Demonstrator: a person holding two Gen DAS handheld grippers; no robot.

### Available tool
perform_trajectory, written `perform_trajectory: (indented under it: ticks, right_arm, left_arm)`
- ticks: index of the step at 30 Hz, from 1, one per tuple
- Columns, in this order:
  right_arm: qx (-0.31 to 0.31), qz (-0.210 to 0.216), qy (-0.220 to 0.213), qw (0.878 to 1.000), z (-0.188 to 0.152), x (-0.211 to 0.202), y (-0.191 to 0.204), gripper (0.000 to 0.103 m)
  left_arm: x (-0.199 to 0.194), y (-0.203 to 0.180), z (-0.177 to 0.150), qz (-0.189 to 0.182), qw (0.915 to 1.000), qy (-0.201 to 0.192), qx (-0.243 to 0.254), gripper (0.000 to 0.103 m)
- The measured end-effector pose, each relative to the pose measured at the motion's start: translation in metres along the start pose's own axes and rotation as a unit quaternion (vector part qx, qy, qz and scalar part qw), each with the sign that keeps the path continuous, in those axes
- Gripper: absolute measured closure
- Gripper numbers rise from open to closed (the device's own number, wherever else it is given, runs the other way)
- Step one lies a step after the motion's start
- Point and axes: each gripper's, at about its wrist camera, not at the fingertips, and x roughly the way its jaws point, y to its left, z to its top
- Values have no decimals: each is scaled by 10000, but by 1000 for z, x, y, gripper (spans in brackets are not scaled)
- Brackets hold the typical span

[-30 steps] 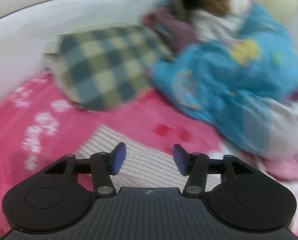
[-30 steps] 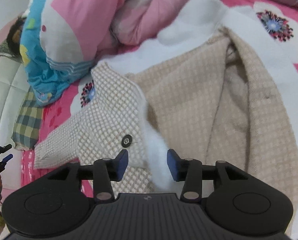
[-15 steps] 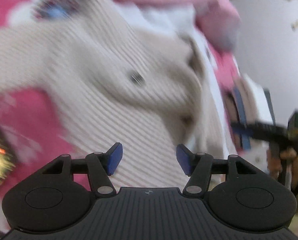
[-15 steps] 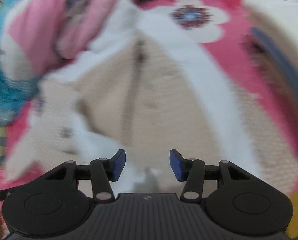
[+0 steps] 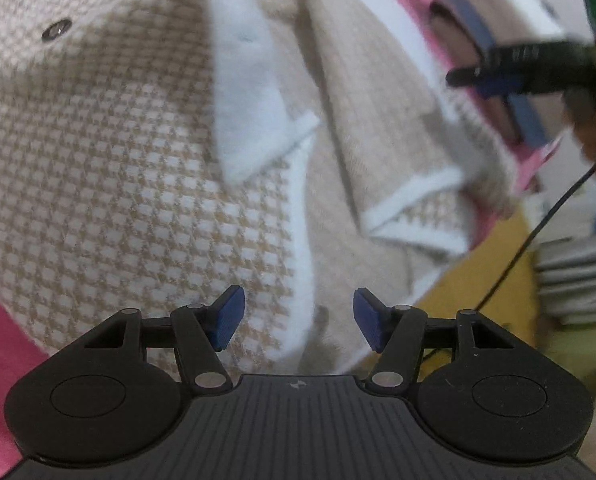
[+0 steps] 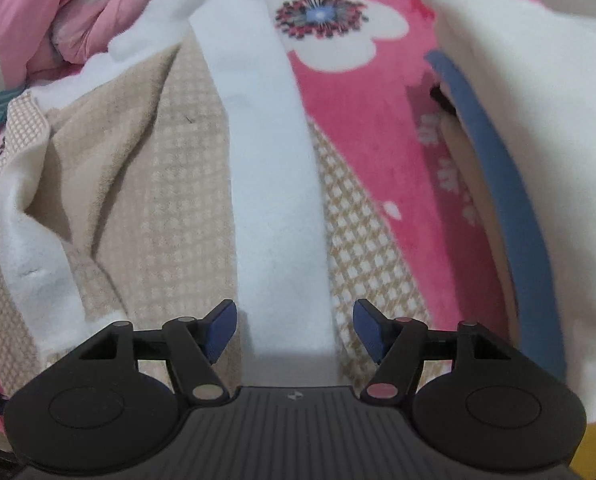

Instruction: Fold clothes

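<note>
A beige and white houndstooth jacket (image 5: pixel 110 168) with white fleece trim lies spread on a pink floral bedspread (image 6: pixel 382 128). It has a dark button (image 5: pixel 57 30). My left gripper (image 5: pixel 296 316) is open and empty, just above the jacket's white front edge (image 5: pixel 302 240) near the hem. My right gripper (image 6: pixel 294 330) is open and empty over the jacket's white fleece band (image 6: pixel 274 184). The right gripper also shows in the left wrist view (image 5: pixel 514 70), at the far right above the bed edge.
A cream garment with a blue band (image 6: pixel 498 152) lies at the right. Pink bedding (image 6: pixel 38 12) is bunched at the top left. Beyond the bed edge are a yellow surface (image 5: pixel 478 276) and grey striped fabric (image 5: pixel 578 276). A black cable (image 5: pixel 546 216) hangs there.
My left gripper has swung from the pillow and blue quilt across to the jacket's front hem. My right gripper has moved right along the jacket to the white band. Both stayed open.
</note>
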Motion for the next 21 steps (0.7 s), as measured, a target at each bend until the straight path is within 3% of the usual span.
perform_trajectory:
  ticks: [5,8,12,16,18,21]
  right_arm:
    - [-571,1421,22,9882,-12,-12,26,41]
    - [-1116,1827,80,9768,-14,-7,53,41]
    - [-2209,1957,-282,9550,-8,-6,105,39]
    - [-2850,2044,-732,9336,-1,-20,156,37]
    - [-2808,2005,-749,9356,1,-22,175,36]
    - [-2586,1644,-694,9494,5,-12,197,36]
  left_arm:
    - [4,-9,-26,511,9979,-14,-392,44]
    - [6,-12,-41,655,9952,13,-721,44]
    - [3,-16,-61,926,9904,-171,-1012,44]
    - [9,-25,-67,1234,9853,-427,-1100,44]
    - [14,-28,-66,1396,9834,-521,-1034,44]
    - [21,-32,-66,1581,9810,-632,-932,45]
